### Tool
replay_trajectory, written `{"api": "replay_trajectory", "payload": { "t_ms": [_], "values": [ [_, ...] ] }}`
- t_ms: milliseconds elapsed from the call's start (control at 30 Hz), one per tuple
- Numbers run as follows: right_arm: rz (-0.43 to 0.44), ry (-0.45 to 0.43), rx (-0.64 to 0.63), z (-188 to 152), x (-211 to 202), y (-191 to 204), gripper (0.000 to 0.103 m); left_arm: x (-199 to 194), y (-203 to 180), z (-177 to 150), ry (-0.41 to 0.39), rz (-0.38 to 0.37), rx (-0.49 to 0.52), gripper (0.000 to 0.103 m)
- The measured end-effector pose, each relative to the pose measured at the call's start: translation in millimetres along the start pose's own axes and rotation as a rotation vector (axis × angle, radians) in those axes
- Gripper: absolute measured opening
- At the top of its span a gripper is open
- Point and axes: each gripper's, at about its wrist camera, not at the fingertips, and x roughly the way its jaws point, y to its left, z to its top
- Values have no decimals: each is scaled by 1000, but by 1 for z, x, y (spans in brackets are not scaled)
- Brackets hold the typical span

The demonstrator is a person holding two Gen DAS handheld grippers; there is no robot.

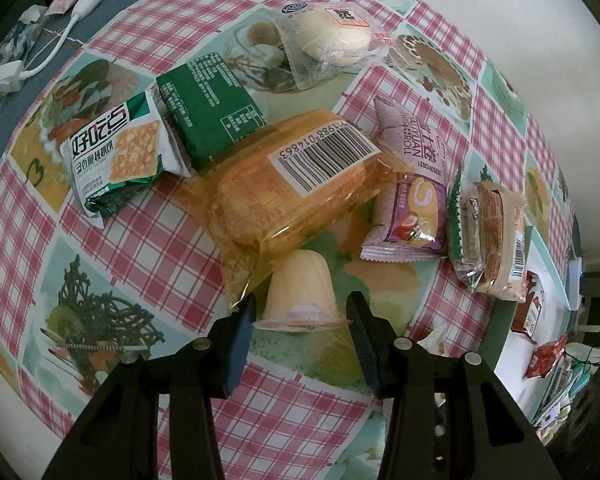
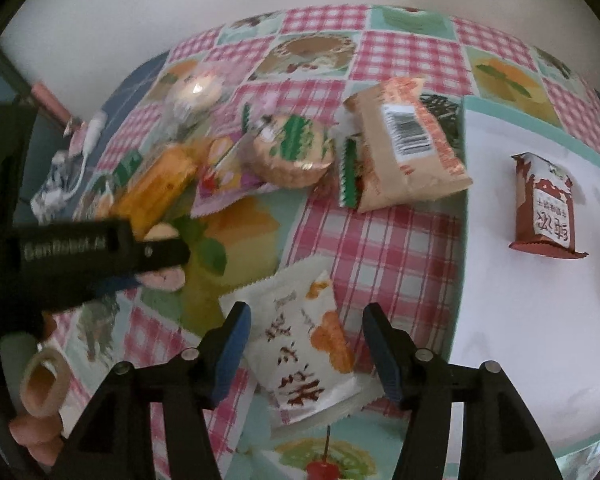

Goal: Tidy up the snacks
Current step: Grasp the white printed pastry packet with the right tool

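My left gripper (image 1: 302, 306) is open, its fingers on either side of a pale yellow jelly cup (image 1: 300, 292) lying on its side on the checked tablecloth. Behind it lies a large orange cake pack (image 1: 296, 184), a green cracker pack (image 1: 118, 156), a purple Swiss roll pack (image 1: 410, 188) and a wrapped white bun (image 1: 332, 36). My right gripper (image 2: 306, 322) is open over a white snack packet with orange print (image 2: 306, 356). A white tray (image 2: 540, 320) at the right holds a brown-red packet (image 2: 546, 208).
A tan biscuit pack (image 2: 408, 144) and a round cookie pack (image 2: 290, 150) lie near the tray's left edge. The left gripper's body (image 2: 80, 256) reaches in from the left of the right wrist view. A white cable (image 1: 80, 4) lies at the table's far left.
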Motion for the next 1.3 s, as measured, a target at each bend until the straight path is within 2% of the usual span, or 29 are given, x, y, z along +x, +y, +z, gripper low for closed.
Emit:
{"api": "replay_trajectory", "payload": {
  "t_ms": [100, 300, 467, 833, 1000, 1167, 1300],
  "values": [
    [-71, 3, -57, -4, 2, 9, 65, 0, 0, 0, -1, 4, 3, 48],
    [-138, -8, -133, -7, 4, 25, 66, 0, -1, -1, -3, 9, 3, 49],
    [-76, 18, -100, -7, 9, 21, 75, 0, -2, -2, -3, 10, 1, 49],
    [-13, 28, -99, -10, 5, 9, 81, 0, -1, -3, 1, 9, -3, 49],
    [-51, 39, -174, -16, 5, 16, 83, 1, -1, -3, 1, 10, -3, 49],
    [-164, 27, -253, -20, 11, 28, 84, 1, -1, -3, 1, 11, -4, 49],
    [-185, 13, -156, -12, 10, 14, 80, 2, -3, -4, 1, 13, -2, 49]
  ]
}}
